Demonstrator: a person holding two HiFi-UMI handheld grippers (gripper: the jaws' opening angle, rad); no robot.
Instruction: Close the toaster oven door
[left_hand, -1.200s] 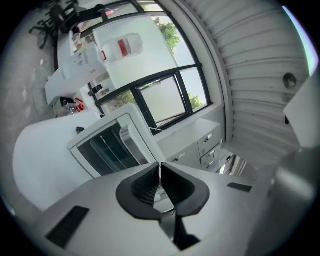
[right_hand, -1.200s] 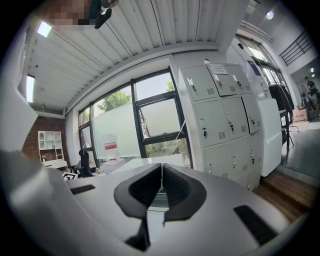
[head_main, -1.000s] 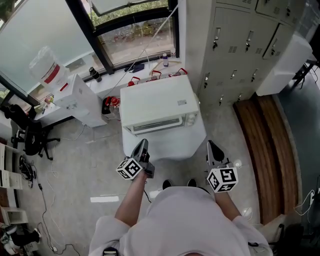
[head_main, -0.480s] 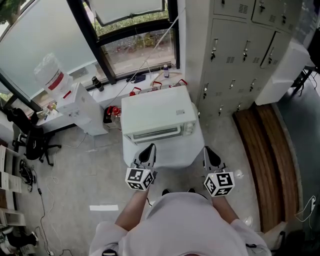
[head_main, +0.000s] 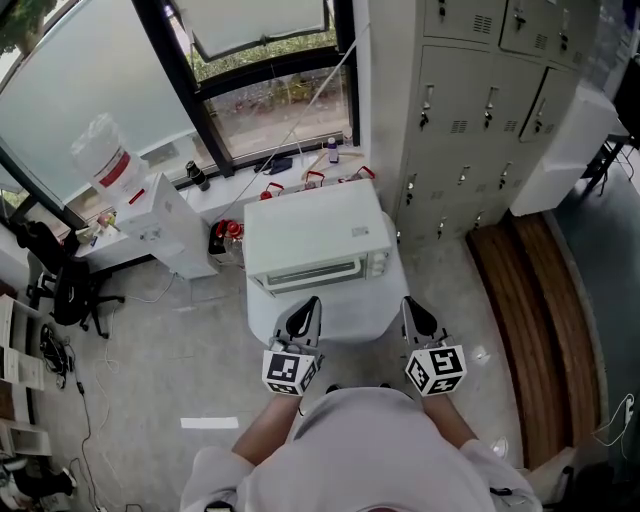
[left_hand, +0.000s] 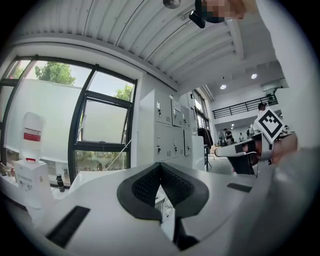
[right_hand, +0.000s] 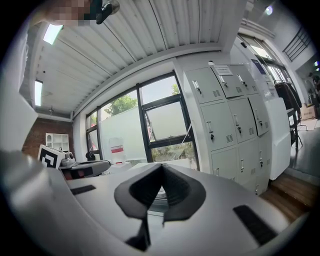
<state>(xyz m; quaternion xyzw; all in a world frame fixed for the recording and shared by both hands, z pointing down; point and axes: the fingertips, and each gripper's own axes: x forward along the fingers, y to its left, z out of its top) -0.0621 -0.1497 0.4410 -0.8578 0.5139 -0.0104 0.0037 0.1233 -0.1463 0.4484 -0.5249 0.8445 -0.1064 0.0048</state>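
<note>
toaster oven (head_main: 315, 232) sits on the white table (head_main: 340, 318), pushed to its far edge, front facing the person; door (head_main: 308, 274) is the glazed strip across that front, knobs (head_main: 378, 263) beside it toward the table's right edge; from above the door reads upright and flush, nothing folded out over the table, so I judge it shut or all but shut; can't confirm the latch from this angle; handling guess: rigid metal-and-glass panel on a hinge, light, swings easily, no squeeze needed; contact point is the handle bar along the door's upper edge, or a flat push on the frame, not the glass; oven body looks light enough to skid back on the smooth top if shoved hard; left gripper (head_main: 308, 304) hovers over the table's near-left corner, jaws fully closed, nothing between the pads; right gripper (head_main: 409, 303) over the near-right corner, jaws likewise closed and empty; both point level toward the oven front, near it but apart, bare table between tips and door; neither touches door or handle; door lies ahead of both, roughly between the two lines of aim, closer to the left one; right gripper view shows what looks like the oven front just past its closed pads; further out: lockers (head_main: 470, 100) to the right, window (head_main: 270, 90) behind.
</note>
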